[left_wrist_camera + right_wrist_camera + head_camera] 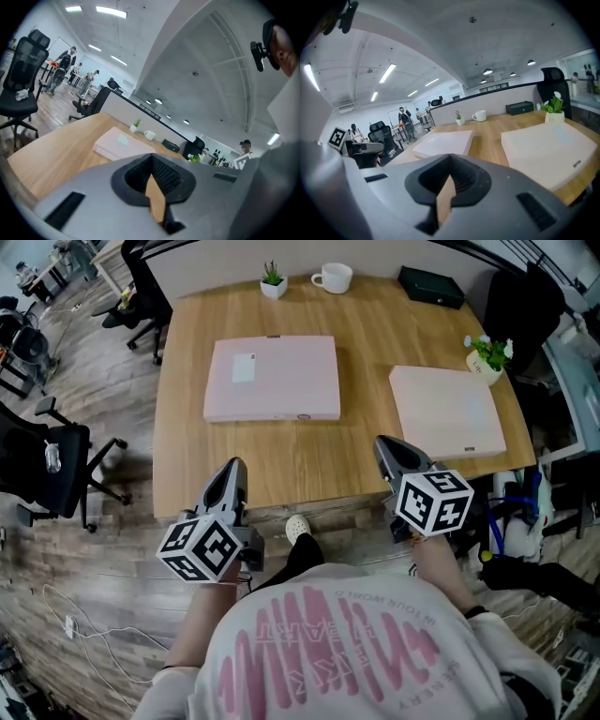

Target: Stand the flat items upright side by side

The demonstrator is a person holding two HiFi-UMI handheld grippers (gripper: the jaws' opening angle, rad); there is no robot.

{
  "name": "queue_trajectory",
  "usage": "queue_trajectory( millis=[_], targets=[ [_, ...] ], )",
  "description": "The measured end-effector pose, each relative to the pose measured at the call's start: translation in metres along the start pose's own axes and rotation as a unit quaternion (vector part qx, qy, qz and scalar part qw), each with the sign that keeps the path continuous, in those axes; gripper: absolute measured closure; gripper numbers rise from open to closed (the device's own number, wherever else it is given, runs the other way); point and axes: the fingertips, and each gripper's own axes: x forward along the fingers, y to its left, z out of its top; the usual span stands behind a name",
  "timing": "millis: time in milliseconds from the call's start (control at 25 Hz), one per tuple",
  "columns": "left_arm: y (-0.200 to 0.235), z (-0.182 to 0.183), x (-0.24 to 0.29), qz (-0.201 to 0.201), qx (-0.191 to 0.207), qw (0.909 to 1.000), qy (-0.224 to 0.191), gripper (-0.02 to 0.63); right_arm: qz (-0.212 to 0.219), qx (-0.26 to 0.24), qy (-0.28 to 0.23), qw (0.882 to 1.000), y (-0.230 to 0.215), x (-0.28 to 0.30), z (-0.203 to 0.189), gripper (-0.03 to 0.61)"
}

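Two flat pale pink boxes lie on the wooden table (187, 427): one (272, 378) at centre left, the other (447, 411) at the right near the edge. My left gripper (234, 468) hovers over the table's near edge, short of the left box (123, 143), jaws shut and empty. To the right, my right gripper (384, 446) hangs by the near corner of the right box (546, 145), also shut with nothing in it. Both boxes show in the right gripper view, the left one (443, 143) farther off.
Along the table's far edge stand a small potted plant (273, 280), a white cup (333, 277) and a black box (430, 286). A flower pot (487, 360) sits beside the right box. Office chairs (56, 460) stand left of the table; cables lie on the floor.
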Motion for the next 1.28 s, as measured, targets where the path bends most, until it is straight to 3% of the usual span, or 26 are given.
queue_trajectory(
  millis=[240, 360, 440, 560, 720, 840, 960, 1120, 1200, 1280],
  targets=[
    [0.026, 0.034, 0.054, 0.002, -0.020, 0.9997, -0.013, 0.612, 0.020, 0.009, 0.006, 1.000, -0.009, 0.071, 0.047, 0.580],
    [0.043, 0.045, 0.074, 0.010, 0.002, 0.9999, -0.012, 0.612, 0.032, 0.012, 0.002, 0.999, -0.009, 0.106, 0.063, 0.573],
    [0.054, 0.044, 0.084, 0.024, 0.008, 0.9997, -0.003, 0.611, 0.049, 0.010, 0.018, 0.999, -0.008, 0.127, 0.066, 0.517],
    [0.065, 0.027, 0.094, 0.039, -0.015, 0.9988, 0.023, 0.610, 0.067, 0.003, 0.053, 0.996, -0.013, 0.155, 0.068, 0.488],
    [0.072, 0.006, 0.104, 0.033, -0.057, 0.9958, 0.063, 0.511, 0.091, -0.025, 0.104, 0.990, -0.014, 0.194, 0.080, 0.391],
    [0.079, -0.002, 0.112, 0.036, -0.094, 0.9911, 0.088, 0.454, 0.114, -0.073, 0.147, 0.980, -0.008, 0.228, 0.093, 0.359],
    [0.081, -0.017, 0.124, 0.040, -0.138, 0.9836, 0.108, 0.392, 0.145, -0.146, 0.204, 0.957, -0.009, 0.264, 0.095, 0.336],
    [0.079, -0.031, 0.139, 0.029, -0.181, 0.9737, 0.136, 0.302, 0.207, -0.278, 0.275, 0.897, 0.002, 0.305, 0.092, 0.313],
    [0.077, -0.039, 0.145, 0.027, -0.200, 0.9681, 0.149, 0.293, 0.237, -0.305, 0.306, 0.870, 0.008, 0.319, 0.088, 0.282],
    [0.075, -0.049, 0.151, 0.029, -0.216, 0.9620, 0.165, 0.290, 0.258, -0.303, 0.332, 0.855, 0.010, 0.332, 0.085, 0.267]
  ],
)
